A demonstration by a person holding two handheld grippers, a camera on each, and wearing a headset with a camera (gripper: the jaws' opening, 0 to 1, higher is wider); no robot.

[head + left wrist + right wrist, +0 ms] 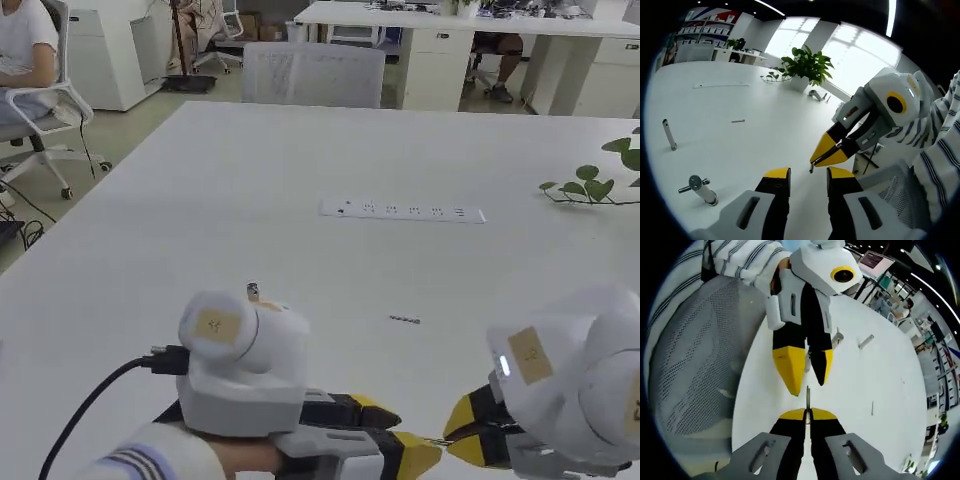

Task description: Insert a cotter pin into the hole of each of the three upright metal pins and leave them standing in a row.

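The cotter pin [808, 397] is off the tabletop [300, 200], pinched at its near end by the right hand-held gripper [808, 412]. That gripper's jaws are closed tight on it. The pin's long axis runs straight out along those jaws, and its free end points into the gap of the left hand-held gripper [808, 371]. The left hand-held gripper faces it almost tip to tip, jaws parted and, as far as I can tell, holding nothing.

In the left gripper view the pin's free end hangs just above and between that gripper's own yellow tips. It is close to them but not yet enclosed.

Two metal pins stand beyond, on the left hand-held gripper's side. The fitted metal pin [702, 189] appears to carry a cross-piece through its top already. The bare metal pin [669, 134] stands upright farther out, apart from it. A third upright pin I cannot pick out.

A loose cotter pin [405, 320] lies flat on the open tabletop ahead of both grippers. The power strip [403, 211] and a trailing plant [590, 185] are farther off.

The left hand-held gripper is the nearer one to the standing pins. The held pin would need to swing leftward and turn crosswise to meet the bare pin's hole.
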